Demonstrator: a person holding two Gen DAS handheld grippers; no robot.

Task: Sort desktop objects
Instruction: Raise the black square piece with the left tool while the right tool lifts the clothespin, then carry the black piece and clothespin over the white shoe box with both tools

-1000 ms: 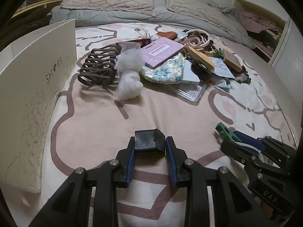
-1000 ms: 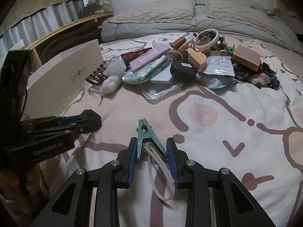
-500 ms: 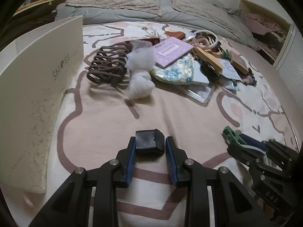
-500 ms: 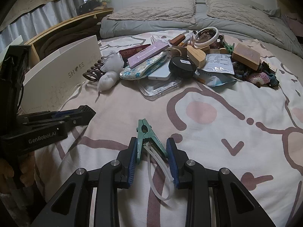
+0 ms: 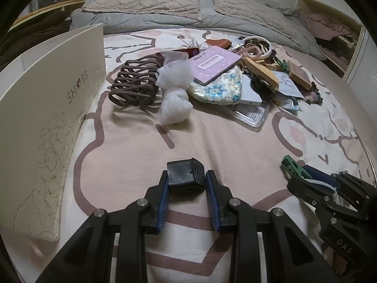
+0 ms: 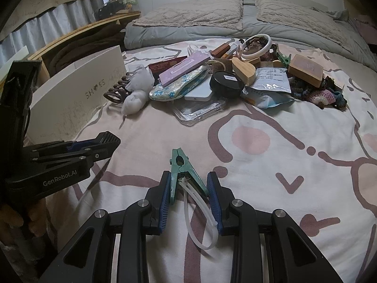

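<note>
Matt black rubbery block (image 5: 186, 175) with a ribbed edge, clamped between blue ribbed pads (image 5: 163, 206) of the left gripper (image 5: 186, 200). Green plastic clip (image 6: 182, 171) with a translucent loop in the right gripper (image 6: 189, 199). Ahead: glossy foil packet (image 6: 271, 83), smooth wooden heart (image 6: 245, 70), white gauzy mesh (image 5: 174, 94).

Both handheld grippers share one build: the left gripper (image 5: 186, 194) and the right gripper (image 6: 188, 197) each have two matte black plastic fingers with triangular cut-outs, joined by linkage bars pinned with round silver screws, and ribbed blue pads (image 5: 163, 206) line the inner faces of the fingertips. In the right wrist view the left gripper's black body carries white "GenRobot.AI" lettering, with a tall black block rising at its rear. In the left wrist view the right gripper's black side is embossed "DAS".
</note>
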